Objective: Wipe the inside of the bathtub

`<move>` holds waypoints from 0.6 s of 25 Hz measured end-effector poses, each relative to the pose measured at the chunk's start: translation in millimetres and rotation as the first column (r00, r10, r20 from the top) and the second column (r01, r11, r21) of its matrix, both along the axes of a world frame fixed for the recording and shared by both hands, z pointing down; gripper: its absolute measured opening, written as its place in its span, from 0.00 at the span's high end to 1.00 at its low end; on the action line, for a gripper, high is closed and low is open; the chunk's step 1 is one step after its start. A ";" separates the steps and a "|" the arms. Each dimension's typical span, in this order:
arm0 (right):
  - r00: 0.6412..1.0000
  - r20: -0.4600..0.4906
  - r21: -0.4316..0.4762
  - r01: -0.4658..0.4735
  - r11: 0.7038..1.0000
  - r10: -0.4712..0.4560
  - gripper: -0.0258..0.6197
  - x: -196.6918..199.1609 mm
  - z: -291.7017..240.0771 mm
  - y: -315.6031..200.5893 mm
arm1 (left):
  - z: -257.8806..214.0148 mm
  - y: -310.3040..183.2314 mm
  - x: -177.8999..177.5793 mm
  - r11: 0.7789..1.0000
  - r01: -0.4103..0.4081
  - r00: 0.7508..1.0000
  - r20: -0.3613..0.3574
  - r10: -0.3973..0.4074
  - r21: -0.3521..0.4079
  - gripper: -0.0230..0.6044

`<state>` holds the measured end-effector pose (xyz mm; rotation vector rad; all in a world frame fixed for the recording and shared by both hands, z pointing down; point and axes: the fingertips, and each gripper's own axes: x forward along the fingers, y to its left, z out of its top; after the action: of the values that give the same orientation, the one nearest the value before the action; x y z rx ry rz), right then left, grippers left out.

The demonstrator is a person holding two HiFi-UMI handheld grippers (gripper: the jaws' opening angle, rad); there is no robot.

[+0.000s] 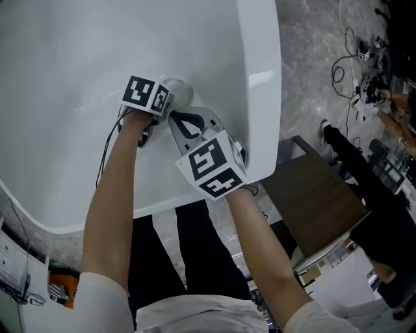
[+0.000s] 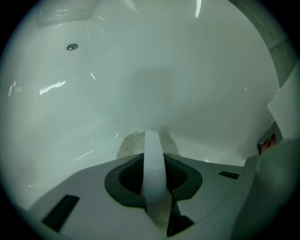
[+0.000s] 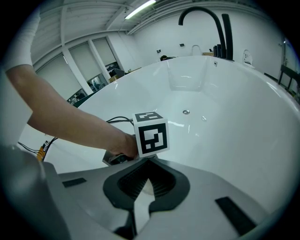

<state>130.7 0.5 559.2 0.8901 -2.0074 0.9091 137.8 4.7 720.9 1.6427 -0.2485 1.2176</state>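
Grey stone floor (image 1: pixel 305 71), white bathtub (image 1: pixel 260 71) on it, cables (image 1: pixel 338 65) at R, brown bench (image 1: pixel 312 195) nr tub

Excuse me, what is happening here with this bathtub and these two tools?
A person leans over a white bathtub with a gripper in each hand. The left gripper has its jaws shut on a pale cloth, pressed against the tub's inner surface. The right gripper hovers beside it, jaws together and empty.

- Bathtub (image 1: pixel 78 65): glossy white throughout.
- Left gripper (image 2: pixel 153 140) and right gripper (image 3: pixel 142 183): light grey bodies with dark grey, ribbed jaw recesses.
- Marker cubes (image 1: pixel 211 166): white faces with black square patterns.
- Cloth (image 2: pixel 127 143): off-white, faintly speckled.
- Faucet (image 3: pixel 199 14): black.
- Floor (image 1: pixel 312 58): mottled grey.
- Cable (image 1: pixel 104 153): black.
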 end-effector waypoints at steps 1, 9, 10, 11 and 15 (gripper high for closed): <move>1.000 -0.005 0.001 0.001 1.000 -0.001 0.93 -0.8 0.7 -1.5 | 2.1 -0.7 -0.9 1.000 0.006 1.000 0.001 -0.006 -0.002 0.81; 1.000 -0.004 -0.025 -0.030 0.999 0.029 0.93 -5.0 18.8 -14.3 | 27.1 -13.8 -9.1 0.999 0.038 0.999 0.010 -0.038 -0.008 0.81; 1.000 -0.004 -0.024 -0.030 0.999 0.030 0.93 -5.8 19.6 -13.9 | 30.1 -14.5 -10.3 0.999 0.040 0.999 0.013 -0.039 -0.010 0.81; 1.000 -0.004 -0.020 -0.030 0.999 0.030 0.93 -6.7 20.0 -14.0 | 32.7 -15.9 -11.7 0.999 0.041 0.999 0.015 -0.041 -0.011 0.81; 1.000 -0.002 -0.010 -0.027 1.000 0.027 0.93 -8.6 19.6 -13.2 | 39.1 -21.2 -16.4 0.999 0.042 0.999 0.024 -0.042 -0.011 0.81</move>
<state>122.2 -12.7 578.8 0.9141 -1.9922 0.9323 121.4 -16.5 760.0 1.6062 -0.2888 1.2048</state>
